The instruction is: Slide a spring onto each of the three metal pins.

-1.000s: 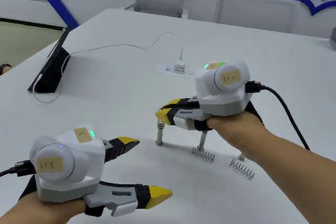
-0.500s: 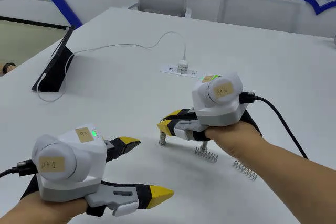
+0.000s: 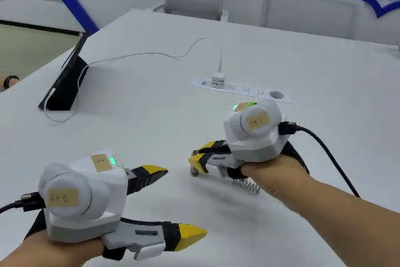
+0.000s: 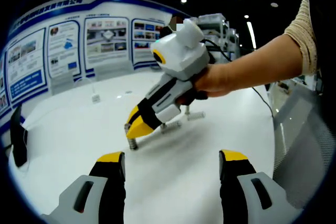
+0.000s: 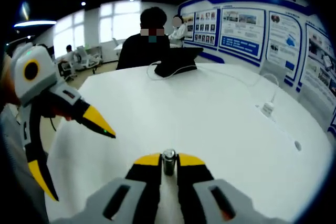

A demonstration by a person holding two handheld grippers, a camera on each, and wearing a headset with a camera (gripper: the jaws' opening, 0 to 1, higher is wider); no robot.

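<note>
**A:** ok so where was the pin relative to the jaws? go view by view pls

**B:** Head view first. The right gripper (image 3: 199,156) was down low over the white table (image 3: 144,110). Its jaws were pulled in close, and the metal pin (image 3: 194,169) stood right under the yellow tips. A loose spring (image 3: 249,186) lay on the table just beside that hand. The left gripper (image 3: 175,201) sat near the bottom with its jaws wide apart and nothing between them.

**A:** and the left gripper view?

**B:** Its own jaws gaped at the bottom, well short of the pin. The right gripper reached in from the right, tips at the top of the upright pin. The pin's lower part looked coiled, but it was too small to be sure.

**A:** right gripper view?

**B:** That was the clearest one. The pin's round top sat dead centre between the two yellow tips, which were pinched onto it from both sides. The left gripper showed off to the left, well apart from it.
</note>
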